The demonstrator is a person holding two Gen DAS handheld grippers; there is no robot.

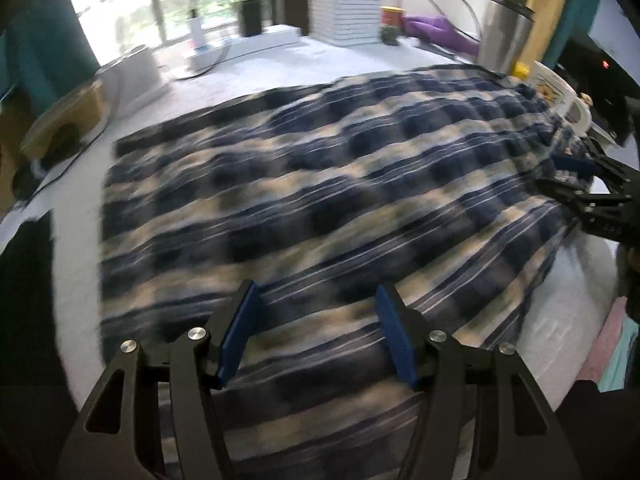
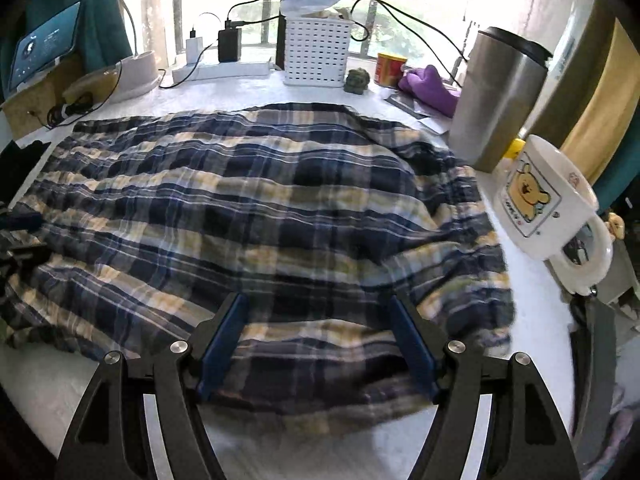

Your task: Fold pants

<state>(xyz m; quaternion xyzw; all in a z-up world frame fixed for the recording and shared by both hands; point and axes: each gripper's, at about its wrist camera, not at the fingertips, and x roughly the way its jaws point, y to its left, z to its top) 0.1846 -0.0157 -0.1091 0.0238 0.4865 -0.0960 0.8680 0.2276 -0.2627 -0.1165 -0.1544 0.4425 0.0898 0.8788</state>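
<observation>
Two tools are hovering over the pants (image 2: 248,208). Low in the left wrist view the left tool (image 1: 316,332) is standing spread, nothing between its blue pads, with plaid cloth beneath. Low in the right wrist view the right tool (image 2: 318,346) is likewise spread above the cloth's near edge. The pants are lying flat across the white tabletop (image 2: 532,300), filling mid frame. At right a mug (image 2: 548,200) is sitting beside a steel tumbler (image 2: 496,100); a white basket (image 2: 316,54) is standing at upper centre.
</observation>
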